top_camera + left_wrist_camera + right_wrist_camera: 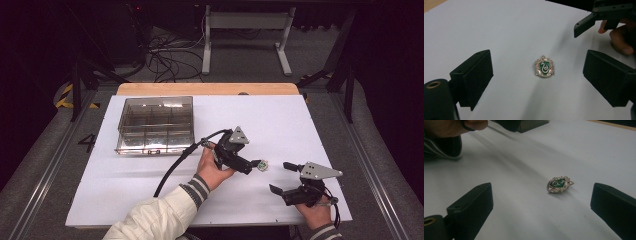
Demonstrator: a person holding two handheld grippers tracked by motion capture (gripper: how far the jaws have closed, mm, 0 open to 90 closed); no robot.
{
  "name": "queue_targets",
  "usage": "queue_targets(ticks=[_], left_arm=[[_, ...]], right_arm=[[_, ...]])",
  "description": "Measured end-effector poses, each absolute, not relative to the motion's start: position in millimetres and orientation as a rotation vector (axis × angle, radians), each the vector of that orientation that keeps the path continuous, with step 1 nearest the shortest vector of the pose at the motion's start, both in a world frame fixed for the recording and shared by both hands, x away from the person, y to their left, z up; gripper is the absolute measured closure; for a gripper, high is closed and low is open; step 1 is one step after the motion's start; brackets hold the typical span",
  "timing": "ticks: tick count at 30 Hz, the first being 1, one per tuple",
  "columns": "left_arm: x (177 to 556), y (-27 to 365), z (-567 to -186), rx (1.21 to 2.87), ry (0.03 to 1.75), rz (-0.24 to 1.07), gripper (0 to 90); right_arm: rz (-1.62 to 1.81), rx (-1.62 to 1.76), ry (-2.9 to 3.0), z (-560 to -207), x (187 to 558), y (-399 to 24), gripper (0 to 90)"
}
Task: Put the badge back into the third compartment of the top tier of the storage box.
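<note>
Hovering left hand-held gripper (537, 75), jaws wide (holding nothing), above badge (545, 67); right hand-held gripper (541, 207) likewise open

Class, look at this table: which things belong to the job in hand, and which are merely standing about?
In the job:
badge, flat on the white sheet
left gripper, open, beside the badge
right gripper, open, close by

Standing about:
clear compartment box, far left
white sheet
cables on the floor behind

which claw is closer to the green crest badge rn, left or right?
Left. The left claw sits right at the badge, jaws open either side of it, not touching. The right claw waits farther off, toward the person, also open.
</note>
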State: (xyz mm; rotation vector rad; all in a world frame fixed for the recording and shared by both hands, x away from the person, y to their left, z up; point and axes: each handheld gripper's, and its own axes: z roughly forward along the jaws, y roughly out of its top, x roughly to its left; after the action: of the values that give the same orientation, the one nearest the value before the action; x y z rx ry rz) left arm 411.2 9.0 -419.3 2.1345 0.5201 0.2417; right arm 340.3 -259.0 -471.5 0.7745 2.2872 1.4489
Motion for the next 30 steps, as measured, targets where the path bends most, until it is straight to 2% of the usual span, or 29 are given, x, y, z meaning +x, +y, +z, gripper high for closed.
queue_targets(ticks=[30], left_arm=[[422.6, -36.7, -462.6, 2.206, 0.552, 0.179, 16.9]], right_arm=[[1.468, 0.774, 2.285, -471.1, 340.1, -261.1, 5.1]])
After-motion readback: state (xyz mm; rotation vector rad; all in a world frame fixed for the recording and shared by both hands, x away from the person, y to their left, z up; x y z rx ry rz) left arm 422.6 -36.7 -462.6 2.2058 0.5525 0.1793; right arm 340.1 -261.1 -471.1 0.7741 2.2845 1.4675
